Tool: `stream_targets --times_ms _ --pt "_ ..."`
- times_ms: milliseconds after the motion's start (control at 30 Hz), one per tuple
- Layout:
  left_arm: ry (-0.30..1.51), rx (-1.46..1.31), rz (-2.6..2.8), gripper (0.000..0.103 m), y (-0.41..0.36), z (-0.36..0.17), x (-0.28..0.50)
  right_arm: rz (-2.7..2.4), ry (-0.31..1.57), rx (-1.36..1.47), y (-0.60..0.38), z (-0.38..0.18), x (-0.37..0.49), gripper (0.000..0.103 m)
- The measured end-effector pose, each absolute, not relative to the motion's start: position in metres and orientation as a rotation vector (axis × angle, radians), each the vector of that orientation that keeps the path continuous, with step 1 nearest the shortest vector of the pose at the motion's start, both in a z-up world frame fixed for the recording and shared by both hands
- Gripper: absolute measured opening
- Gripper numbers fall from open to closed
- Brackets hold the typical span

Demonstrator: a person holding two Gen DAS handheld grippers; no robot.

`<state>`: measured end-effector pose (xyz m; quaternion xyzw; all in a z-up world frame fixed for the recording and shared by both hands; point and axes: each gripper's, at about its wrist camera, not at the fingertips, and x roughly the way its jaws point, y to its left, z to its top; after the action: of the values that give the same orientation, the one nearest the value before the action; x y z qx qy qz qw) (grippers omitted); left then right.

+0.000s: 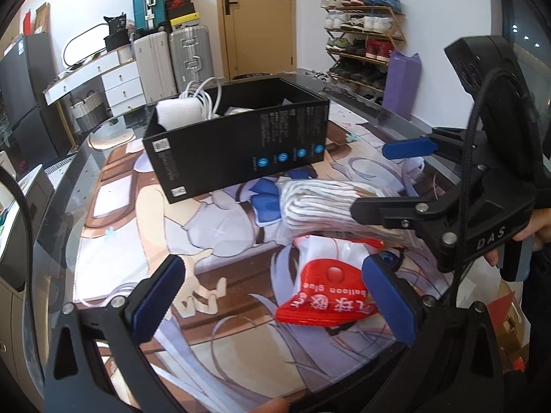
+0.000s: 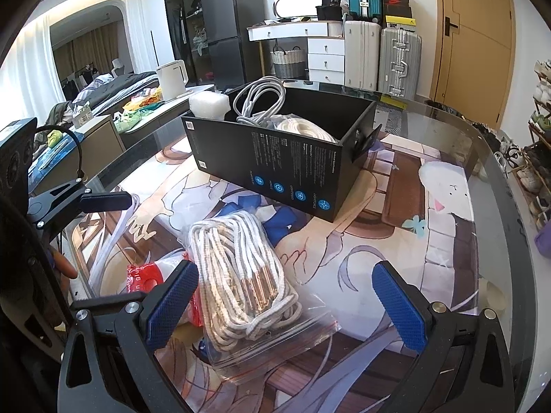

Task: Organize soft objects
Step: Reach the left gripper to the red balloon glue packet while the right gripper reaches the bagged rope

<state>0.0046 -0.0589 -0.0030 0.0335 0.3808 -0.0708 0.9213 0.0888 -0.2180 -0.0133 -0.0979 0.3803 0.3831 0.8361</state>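
A clear zip bag of white cords (image 2: 241, 278) lies on the printed mat, also in the left wrist view (image 1: 323, 206). A red and white balloon glue packet (image 1: 330, 282) lies beside it; its edge shows in the right wrist view (image 2: 151, 282). My left gripper (image 1: 275, 299) is open, its fingers on either side of the packet just above the mat. My right gripper (image 2: 286, 306) is open around the cord bag, also in the left wrist view (image 1: 396, 172). A black box (image 1: 237, 137), seen in the right wrist view too (image 2: 282, 168), holds white cables, a rope coil and white foam.
The printed mat (image 2: 413, 241) covers a glass table (image 2: 499, 179). Behind stand suitcases (image 1: 172, 58), a white drawer desk (image 1: 113, 82), a shoe rack (image 1: 365, 38) and a purple bag (image 1: 401, 79). A kettle (image 2: 170, 77) and clutter sit on a side counter to the left.
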Motion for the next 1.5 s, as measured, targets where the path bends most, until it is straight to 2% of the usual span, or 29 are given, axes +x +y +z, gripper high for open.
stream_targets --times_ms 1500 --pt "0.873 0.062 -0.192 0.103 -0.056 -0.019 0.013 0.811 0.867 -0.218 -0.203 -0.025 0.096 0.102"
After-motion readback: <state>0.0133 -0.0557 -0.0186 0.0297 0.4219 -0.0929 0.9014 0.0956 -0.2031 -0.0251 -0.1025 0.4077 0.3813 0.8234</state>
